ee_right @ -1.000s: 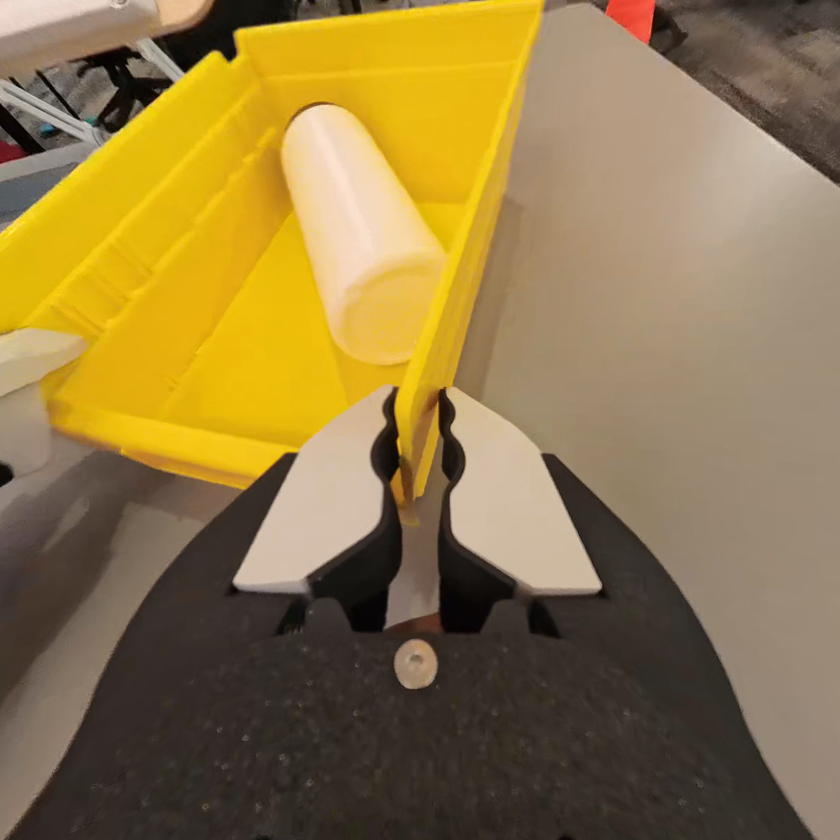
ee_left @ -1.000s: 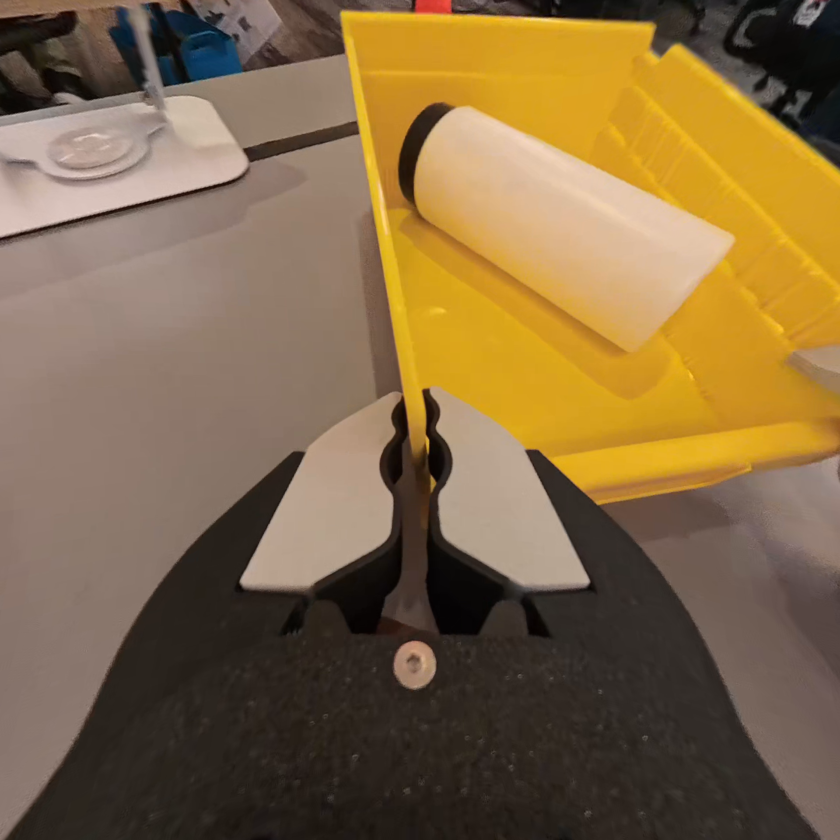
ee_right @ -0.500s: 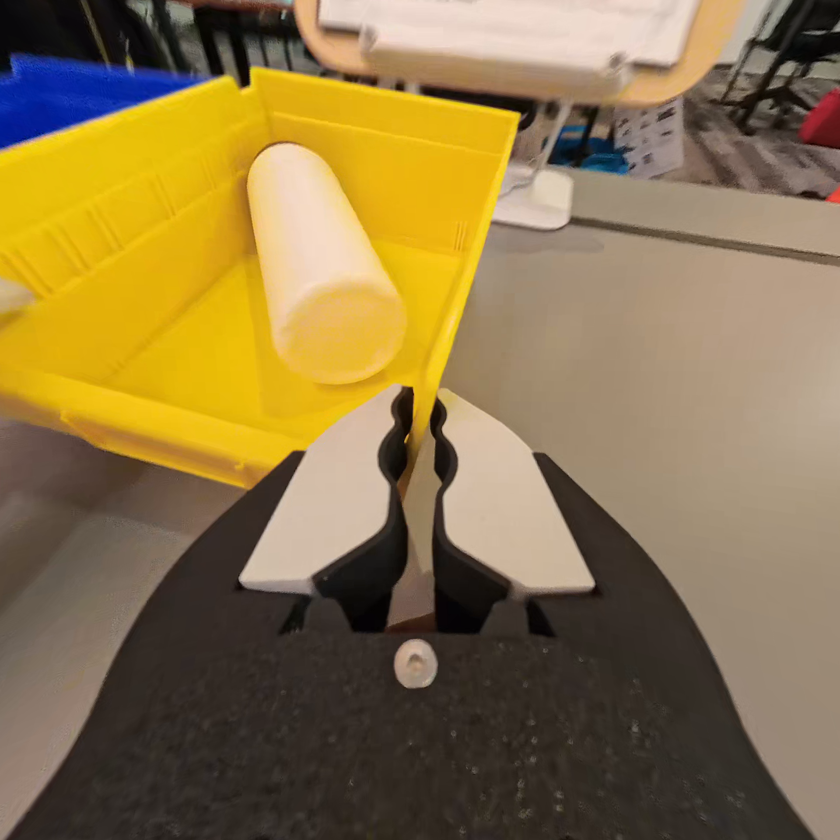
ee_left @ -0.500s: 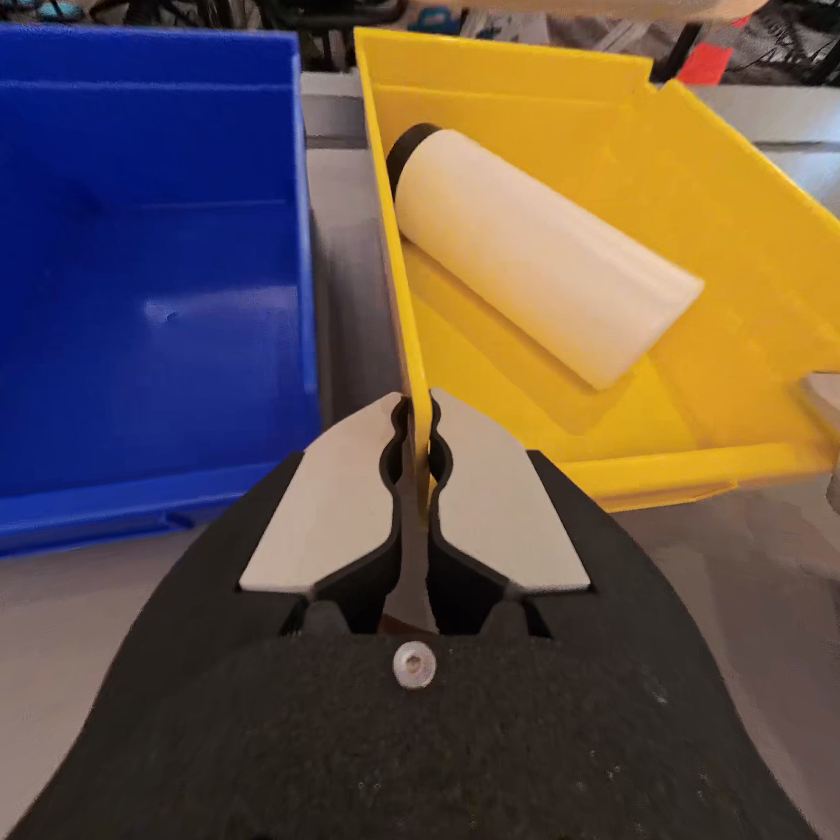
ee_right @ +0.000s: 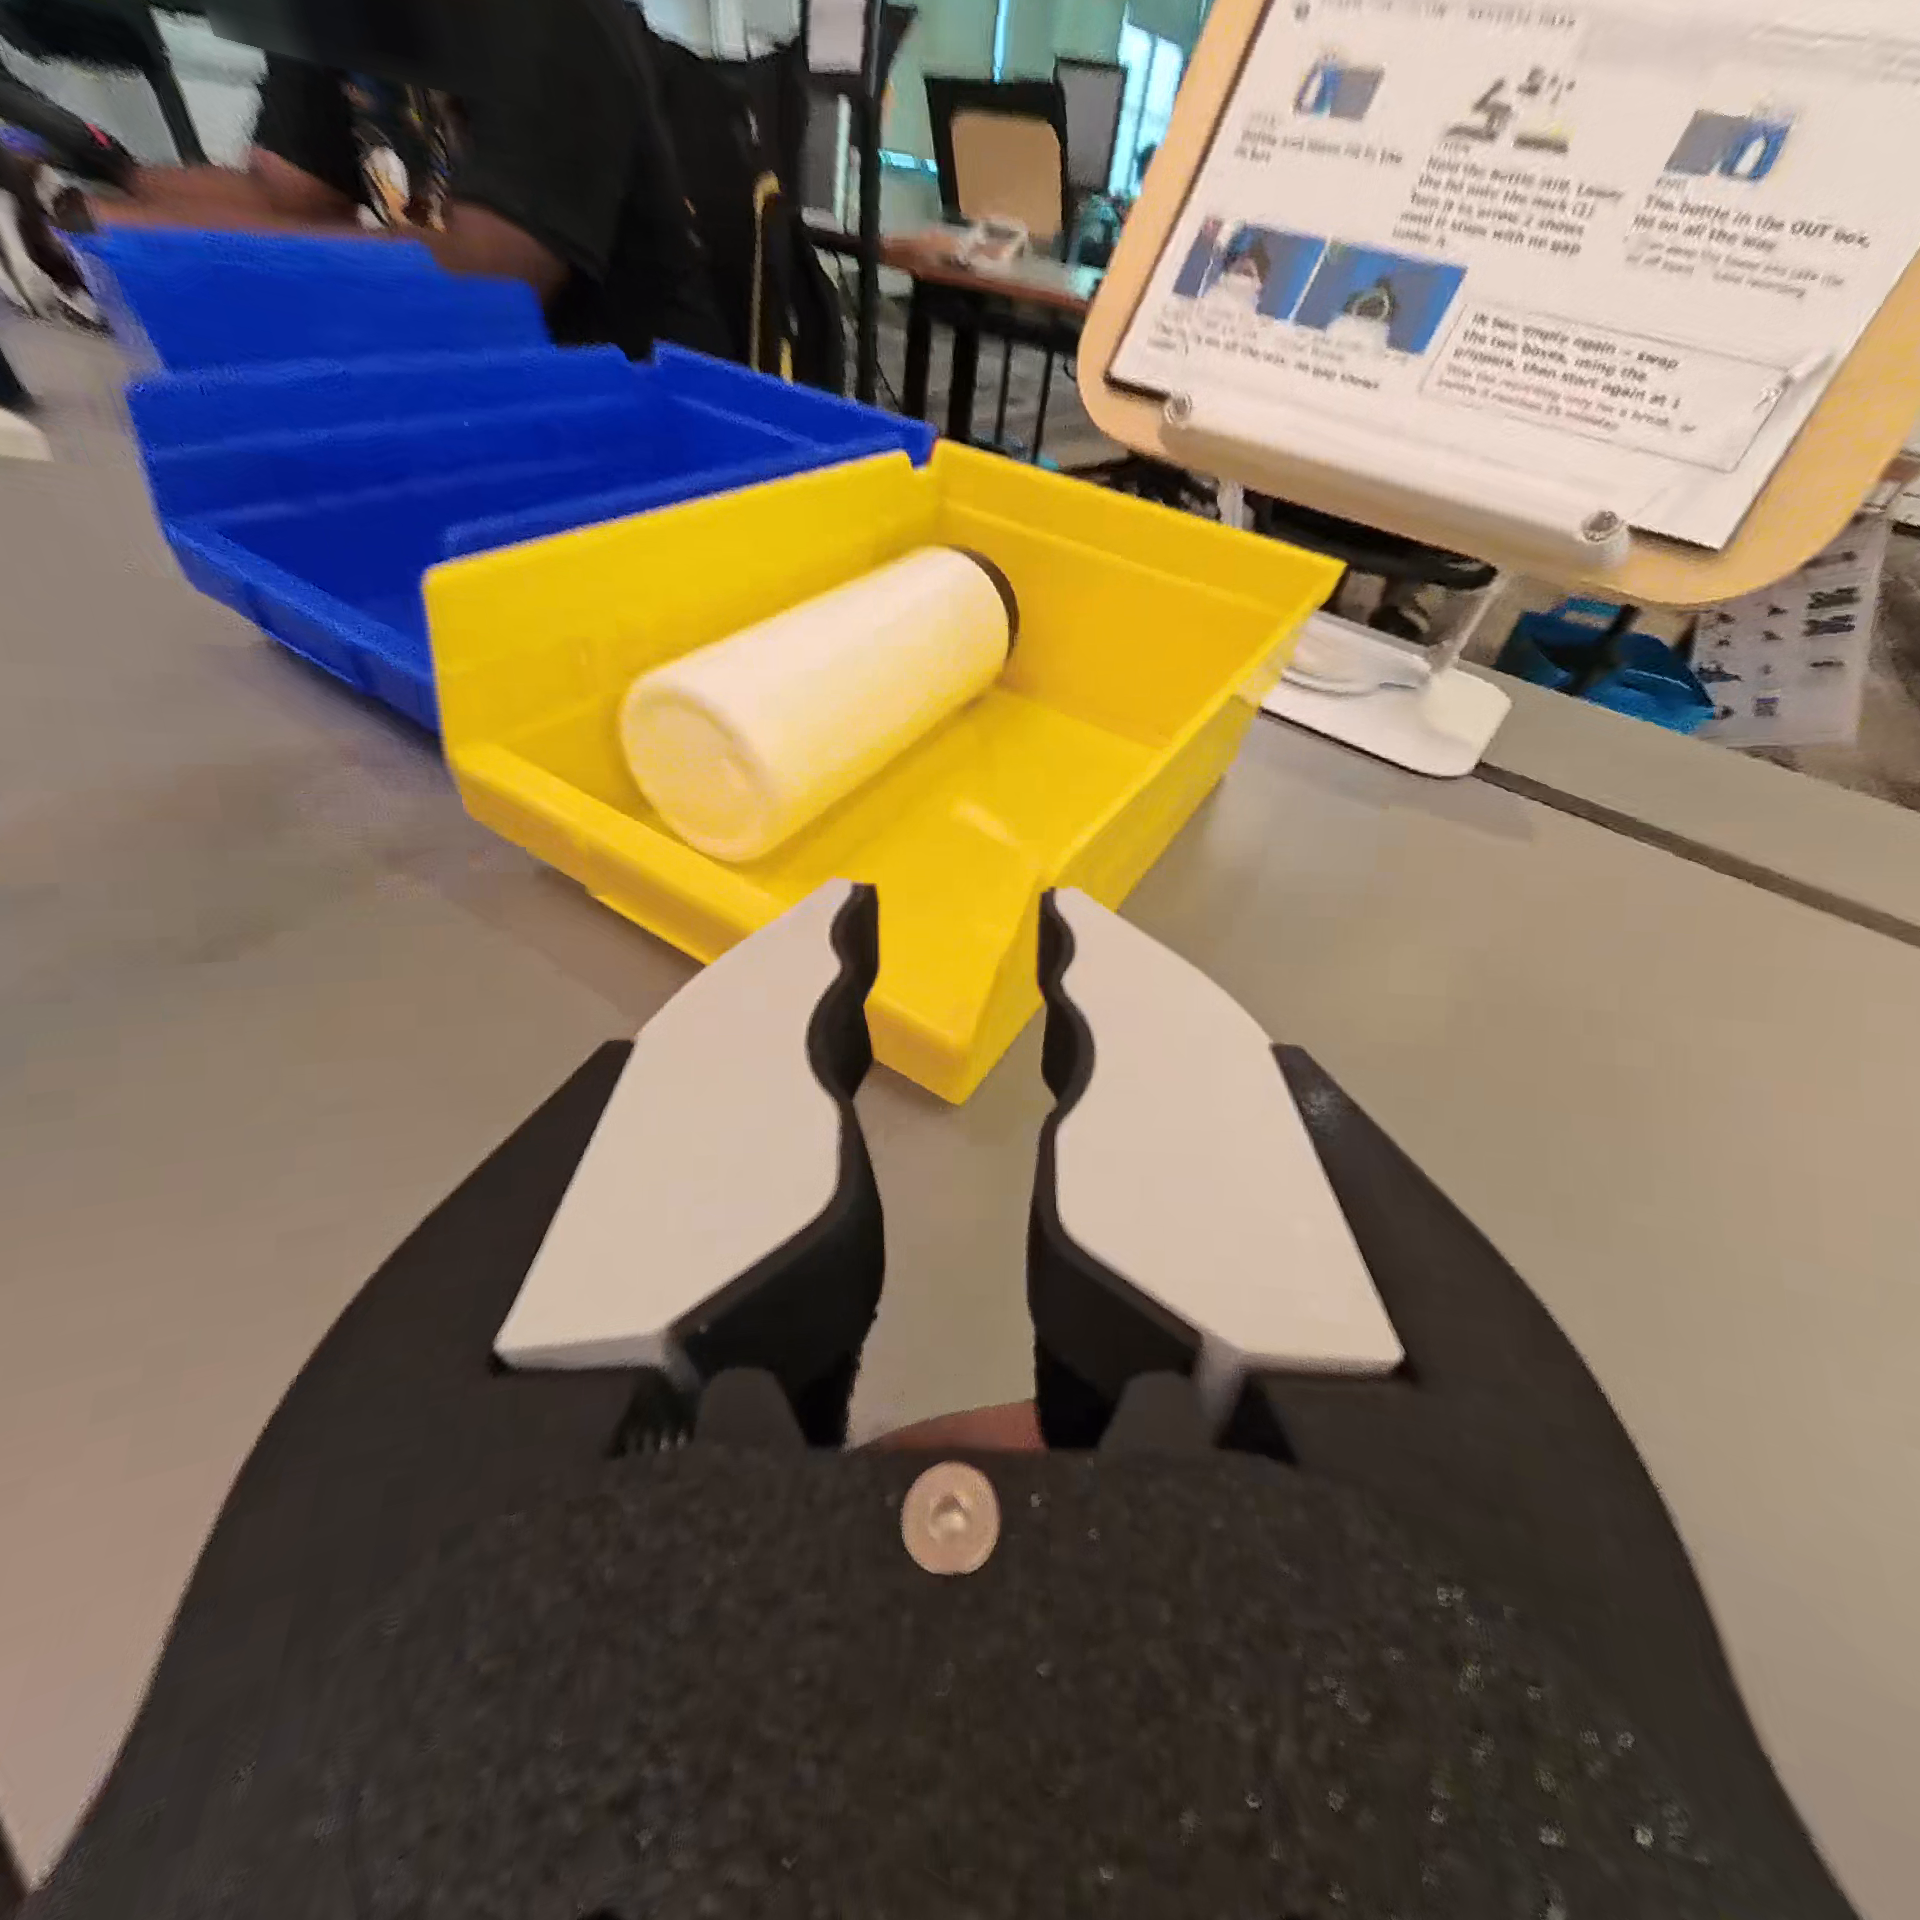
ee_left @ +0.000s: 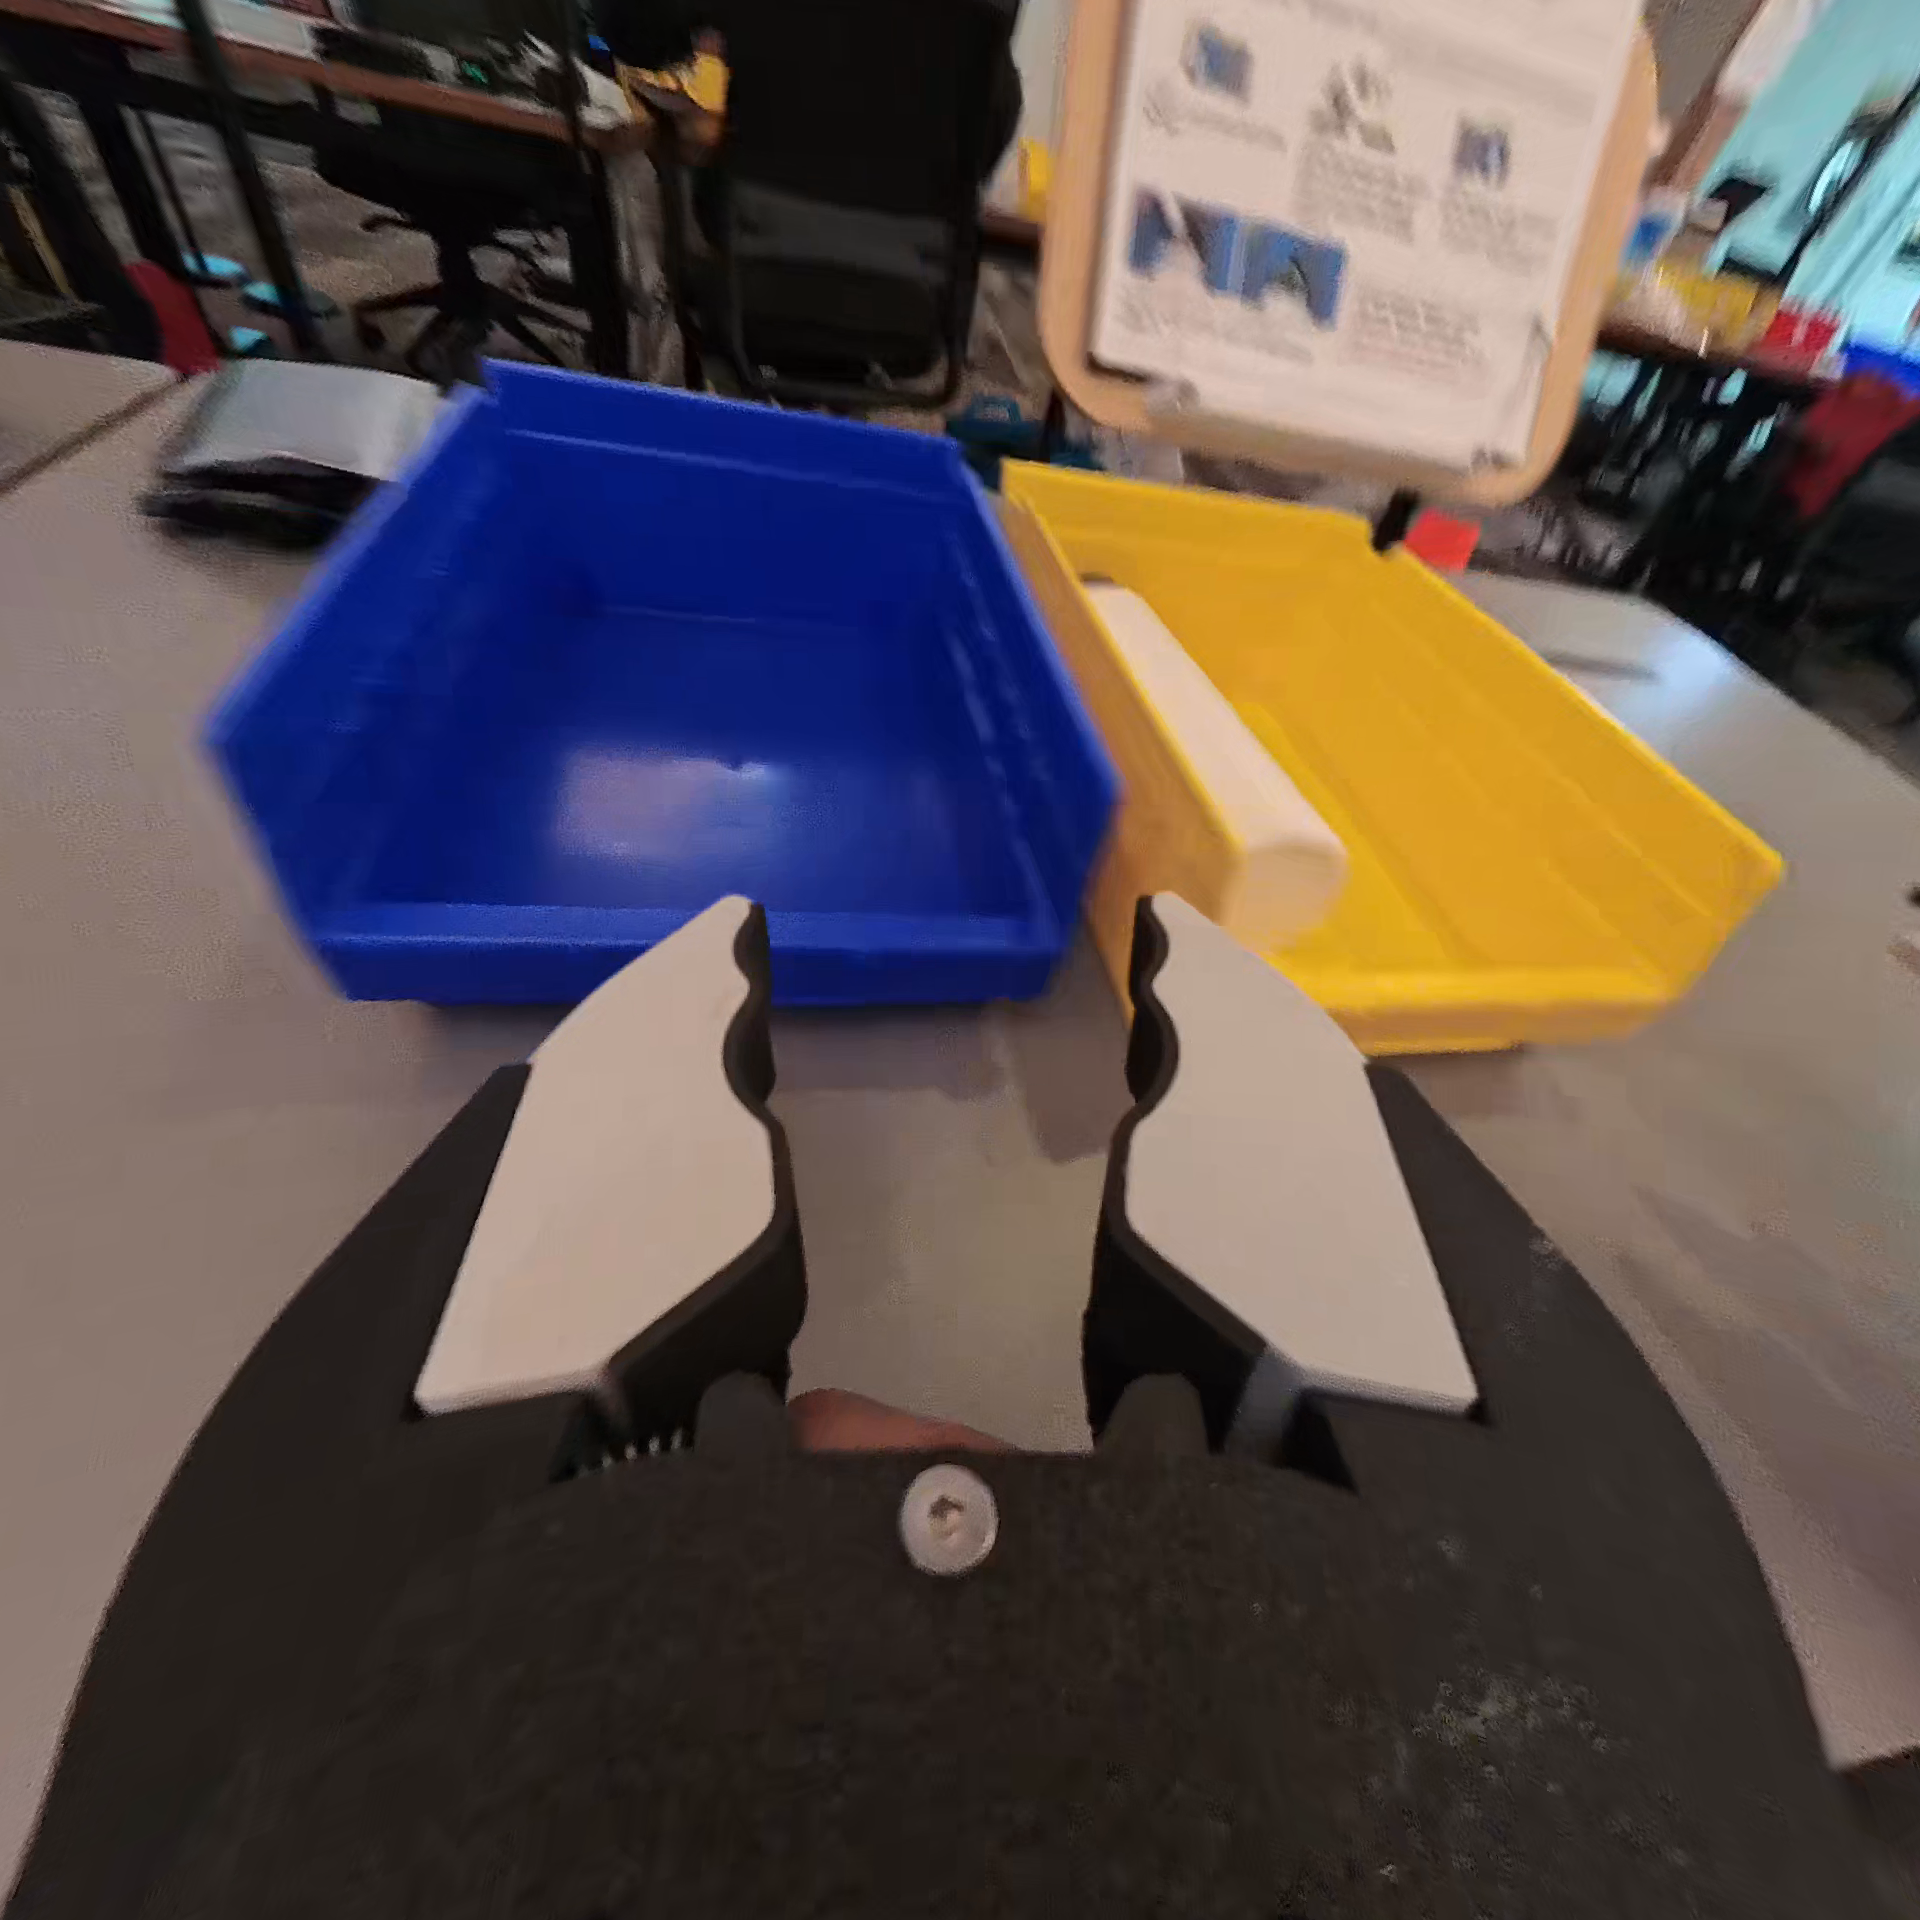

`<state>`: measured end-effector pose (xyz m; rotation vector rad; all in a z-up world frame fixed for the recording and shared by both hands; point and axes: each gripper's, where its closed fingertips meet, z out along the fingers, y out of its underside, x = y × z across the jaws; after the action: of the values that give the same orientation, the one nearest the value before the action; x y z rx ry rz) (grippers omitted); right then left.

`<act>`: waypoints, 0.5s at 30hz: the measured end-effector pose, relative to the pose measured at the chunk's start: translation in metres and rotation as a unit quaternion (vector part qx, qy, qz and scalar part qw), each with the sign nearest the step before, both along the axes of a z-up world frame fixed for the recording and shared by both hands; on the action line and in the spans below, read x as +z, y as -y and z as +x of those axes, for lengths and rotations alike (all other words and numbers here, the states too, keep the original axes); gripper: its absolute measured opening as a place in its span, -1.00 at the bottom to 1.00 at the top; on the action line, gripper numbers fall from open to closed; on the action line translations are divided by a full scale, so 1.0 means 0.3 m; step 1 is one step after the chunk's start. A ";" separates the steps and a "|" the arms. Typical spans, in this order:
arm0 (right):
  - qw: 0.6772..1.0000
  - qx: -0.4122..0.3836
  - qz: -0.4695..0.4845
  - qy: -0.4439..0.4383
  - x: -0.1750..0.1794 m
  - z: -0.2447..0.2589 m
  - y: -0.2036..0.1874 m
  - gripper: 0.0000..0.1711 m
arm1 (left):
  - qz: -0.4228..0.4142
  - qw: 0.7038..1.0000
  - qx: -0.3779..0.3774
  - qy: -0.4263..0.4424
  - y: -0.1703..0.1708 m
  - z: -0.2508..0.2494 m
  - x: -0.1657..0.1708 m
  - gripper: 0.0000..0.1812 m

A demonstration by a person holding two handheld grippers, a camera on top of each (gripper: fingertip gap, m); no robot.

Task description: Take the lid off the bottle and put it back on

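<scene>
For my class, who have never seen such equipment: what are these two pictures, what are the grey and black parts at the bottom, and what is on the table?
Each picture comes from a camera on a hand-held gripper, looking forward along its two fingers. The left gripper and the right gripper are both open and hold nothing. On the grey table stand a blue bin and, beside it, a yellow bin. In the yellow bin lies a white bottle on its side, its black lid still on. Behind stands an instruction board.
</scene>
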<state>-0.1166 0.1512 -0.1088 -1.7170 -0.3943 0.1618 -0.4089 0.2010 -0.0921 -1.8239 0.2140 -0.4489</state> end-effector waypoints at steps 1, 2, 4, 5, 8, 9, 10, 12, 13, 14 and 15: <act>1.000 -0.001 0.003 -0.013 0.005 0.000 0.003 -0.65 | -0.003 1.000 0.015 0.012 -0.037 -0.096 0.003 -0.26; 1.000 0.000 0.002 -0.023 0.006 -0.005 0.008 -0.65 | -0.020 0.999 0.040 0.012 -0.084 -0.198 -0.008 -0.23; 0.999 0.019 0.004 -0.025 0.007 -0.045 0.026 -0.65 | -0.051 0.996 0.072 -0.009 -0.176 -0.350 -0.037 -0.12; 0.999 0.025 0.009 -0.017 0.009 -0.067 0.035 -0.65 | -0.068 0.995 0.069 -0.028 -0.215 -0.388 -0.061 -0.16; 0.999 0.039 0.000 -0.017 -0.004 -0.160 0.059 -0.65 | -0.110 0.987 0.072 -0.090 -0.317 -0.431 -0.139 -0.25; 0.997 0.058 -0.017 -0.037 -0.009 -0.214 0.075 -0.65 | -0.123 0.983 0.076 -0.115 -0.350 -0.434 -0.170 -0.32; 0.995 0.082 -0.031 -0.053 -0.014 -0.274 0.095 -0.63 | -0.136 0.979 0.076 -0.135 -0.382 -0.433 -0.201 -0.28; 0.992 0.104 -0.044 -0.056 -0.028 -0.372 0.122 -0.59 | -0.151 0.977 0.067 -0.135 -0.432 -0.414 -0.249 -0.40; 0.991 0.113 -0.050 -0.049 -0.041 -0.418 0.132 -0.58 | -0.151 0.981 0.047 -0.112 -0.443 -0.387 -0.257 -0.60; 0.990 0.120 -0.059 -0.044 -0.054 -0.462 0.137 -0.58 | -0.147 0.985 0.021 -0.083 -0.443 -0.355 -0.253 -0.94; 0.989 0.122 -0.071 -0.046 -0.067 -0.504 0.137 -0.58 | -0.148 0.986 0.024 -0.076 -0.444 -0.355 -0.254 -0.95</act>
<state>-0.2677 0.1100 -0.1288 -1.7897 -0.5348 0.4564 -0.5153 0.3341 -0.1684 -2.1527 0.2154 -0.3199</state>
